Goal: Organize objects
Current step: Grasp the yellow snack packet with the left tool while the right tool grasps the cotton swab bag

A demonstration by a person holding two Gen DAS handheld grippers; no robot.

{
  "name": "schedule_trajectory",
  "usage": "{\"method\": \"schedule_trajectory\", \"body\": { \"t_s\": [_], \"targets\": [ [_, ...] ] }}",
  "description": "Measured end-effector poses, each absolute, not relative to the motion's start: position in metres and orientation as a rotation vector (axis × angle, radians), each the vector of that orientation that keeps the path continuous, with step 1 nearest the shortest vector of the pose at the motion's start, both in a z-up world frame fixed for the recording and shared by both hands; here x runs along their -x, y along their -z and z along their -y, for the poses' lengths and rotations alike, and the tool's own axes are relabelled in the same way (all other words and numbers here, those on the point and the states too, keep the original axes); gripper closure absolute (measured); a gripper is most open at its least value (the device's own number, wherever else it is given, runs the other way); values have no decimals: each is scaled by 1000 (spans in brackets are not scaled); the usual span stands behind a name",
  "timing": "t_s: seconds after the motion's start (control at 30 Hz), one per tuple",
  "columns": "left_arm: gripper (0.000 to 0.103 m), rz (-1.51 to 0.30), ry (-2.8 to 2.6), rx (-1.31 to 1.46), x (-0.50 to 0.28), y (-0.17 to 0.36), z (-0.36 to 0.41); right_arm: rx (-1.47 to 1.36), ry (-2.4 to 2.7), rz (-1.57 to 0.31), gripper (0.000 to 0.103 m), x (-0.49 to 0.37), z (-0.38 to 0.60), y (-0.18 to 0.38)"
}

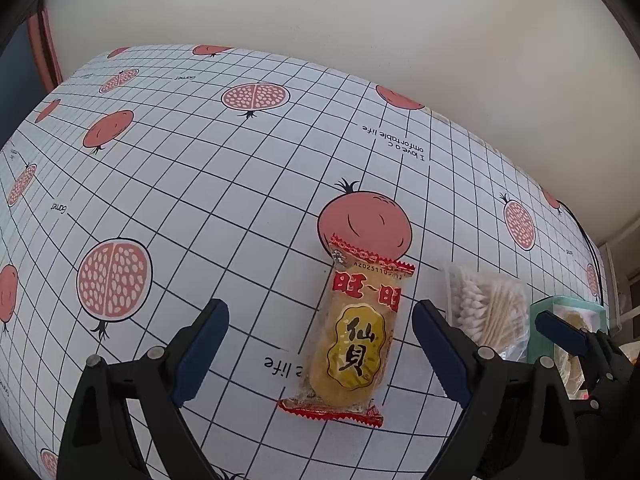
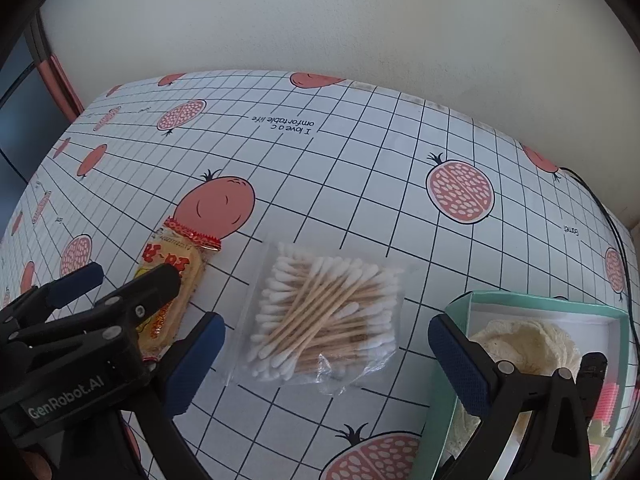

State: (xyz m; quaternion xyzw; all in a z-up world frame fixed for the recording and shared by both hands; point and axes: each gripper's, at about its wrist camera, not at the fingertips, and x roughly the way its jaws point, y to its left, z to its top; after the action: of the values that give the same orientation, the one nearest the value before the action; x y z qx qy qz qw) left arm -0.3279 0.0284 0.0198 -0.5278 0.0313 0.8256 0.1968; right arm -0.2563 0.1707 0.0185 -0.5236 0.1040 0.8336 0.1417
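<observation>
A yellow rice-cracker packet (image 1: 354, 340) with red crimped ends lies flat on the tablecloth, between the spread fingers of my left gripper (image 1: 320, 344), which is open and above it. A clear bag of cotton swabs (image 2: 324, 316) lies just right of the packet (image 2: 170, 292). My right gripper (image 2: 326, 360) hangs open over the near edge of the swab bag. A mint-green box (image 2: 540, 304) holding cream-coloured knitted cloth (image 2: 528, 344) stands to the right, partly behind my right finger. The left gripper (image 2: 80, 332) shows at the left of the right wrist view.
The table wears a white grid cloth (image 1: 224, 184) printed with pomegranates. A pale wall runs along its far edge. A black cable (image 2: 612, 216) trails down the right side. Pink items (image 2: 606, 400) sit at the box's right end.
</observation>
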Motion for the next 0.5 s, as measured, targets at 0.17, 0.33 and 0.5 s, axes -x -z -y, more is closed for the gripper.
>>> {"method": "schedule_trajectory", "body": {
  "t_s": [0.17,0.33,0.5],
  "targets": [
    [10,-102,-2310,1487,328,-15,-33,1524,-2400,-258,0,260,-169,-15],
    [11,-110,-2322,1503,328,-12,-30,1538,-2399,-239,0,263,-166,-12],
    [16,-117,-2332,1511,328,-10,-26,1549,-2392,-260,0,265,-167,-8]
  ]
}}
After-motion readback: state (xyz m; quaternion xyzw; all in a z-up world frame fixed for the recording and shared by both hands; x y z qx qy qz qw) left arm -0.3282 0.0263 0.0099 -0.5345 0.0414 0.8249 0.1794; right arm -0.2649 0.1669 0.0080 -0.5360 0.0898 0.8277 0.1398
